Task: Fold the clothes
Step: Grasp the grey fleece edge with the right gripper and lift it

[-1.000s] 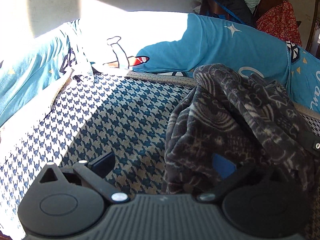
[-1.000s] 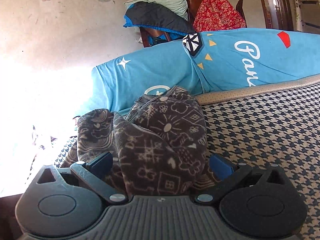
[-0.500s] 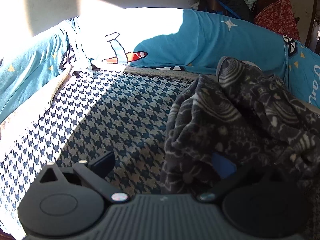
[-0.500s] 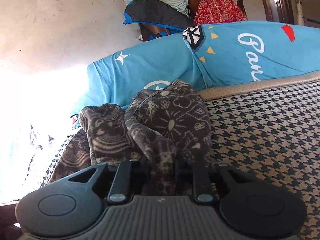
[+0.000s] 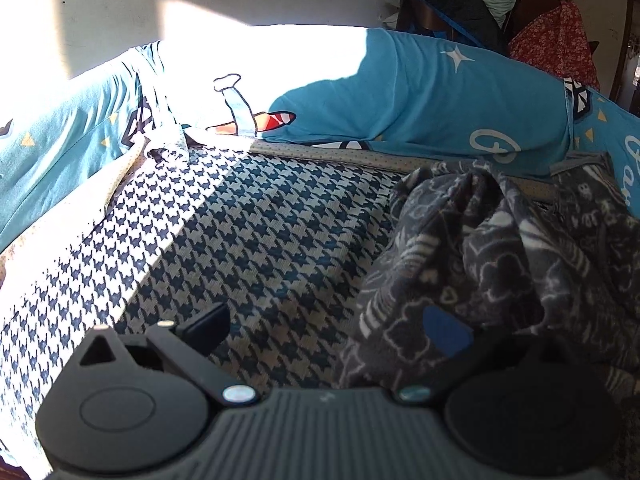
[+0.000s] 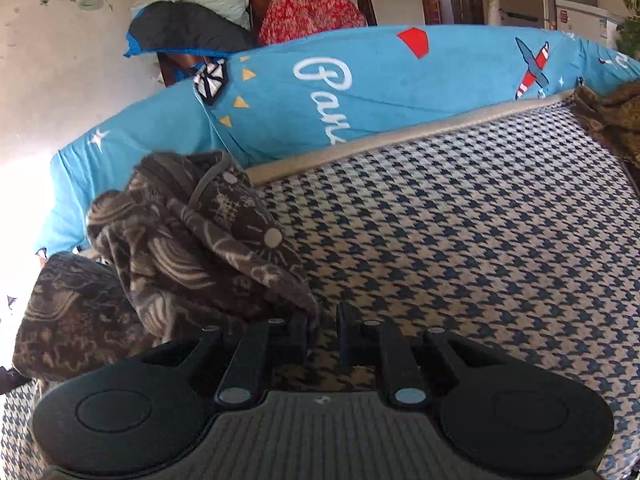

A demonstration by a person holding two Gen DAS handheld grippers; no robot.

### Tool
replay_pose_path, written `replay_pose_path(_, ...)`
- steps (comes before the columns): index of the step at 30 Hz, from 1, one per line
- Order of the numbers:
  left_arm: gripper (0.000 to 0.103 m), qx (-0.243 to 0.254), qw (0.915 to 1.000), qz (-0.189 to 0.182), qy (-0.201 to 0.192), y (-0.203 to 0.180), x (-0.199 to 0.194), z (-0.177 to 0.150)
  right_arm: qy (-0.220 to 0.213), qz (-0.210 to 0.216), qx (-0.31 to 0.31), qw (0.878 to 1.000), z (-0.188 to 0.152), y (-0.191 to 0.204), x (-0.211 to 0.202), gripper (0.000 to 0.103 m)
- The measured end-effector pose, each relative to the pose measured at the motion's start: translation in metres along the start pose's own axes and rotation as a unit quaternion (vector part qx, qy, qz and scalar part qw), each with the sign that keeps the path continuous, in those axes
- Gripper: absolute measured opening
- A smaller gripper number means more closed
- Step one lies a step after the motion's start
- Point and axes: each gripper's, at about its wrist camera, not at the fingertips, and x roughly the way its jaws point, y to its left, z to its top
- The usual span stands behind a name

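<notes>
Since a moment ago the right gripper (image 6: 322, 330) has swung sideways across the bed, and its jaws, wide then, are closing; they stand nearly together with a corner of the dark patterned garment (image 6: 192, 248) at the left pad, though whether it is truly pinched I cannot tell. That garment lies bunched on the houndstooth bed cover (image 6: 460, 240), hard against the long blue printed bolster (image 6: 360, 92) that walls off the far edge. The left gripper (image 5: 328, 330) stays put with jaws spread wide, its right finger (image 5: 446, 334) buried in the garment's folds (image 5: 480, 264), gripping nothing. Piled bedding and a red floral cloth (image 6: 308, 4) crowd the space behind; another brown cloth (image 6: 612, 116) sits at the far corner.
</notes>
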Motion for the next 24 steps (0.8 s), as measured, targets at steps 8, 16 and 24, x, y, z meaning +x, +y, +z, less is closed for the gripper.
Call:
replay_pose_path(8, 0.103, 0.033, 0.9994, 0.0, 0.013, -0.025, 0.008, -0.01, -0.065, -0.032, -0.058, 0.996, 0.004, 0.001, -0.023, 0.042)
replay_pose_path(16, 0.103, 0.05, 0.9986, -0.012, 0.009, -0.039, 0.004, -0.014, -0.086, 0.056, -0.021, 0.995, 0.016, 0.001, -0.023, 0.058)
replay_pose_path(24, 0.103, 0.06, 0.9979, -0.027, -0.001, -0.048, -0.001, -0.016, -0.064, 0.073, -0.073, 0.993, 0.008, 0.032, 0.009, 0.073)
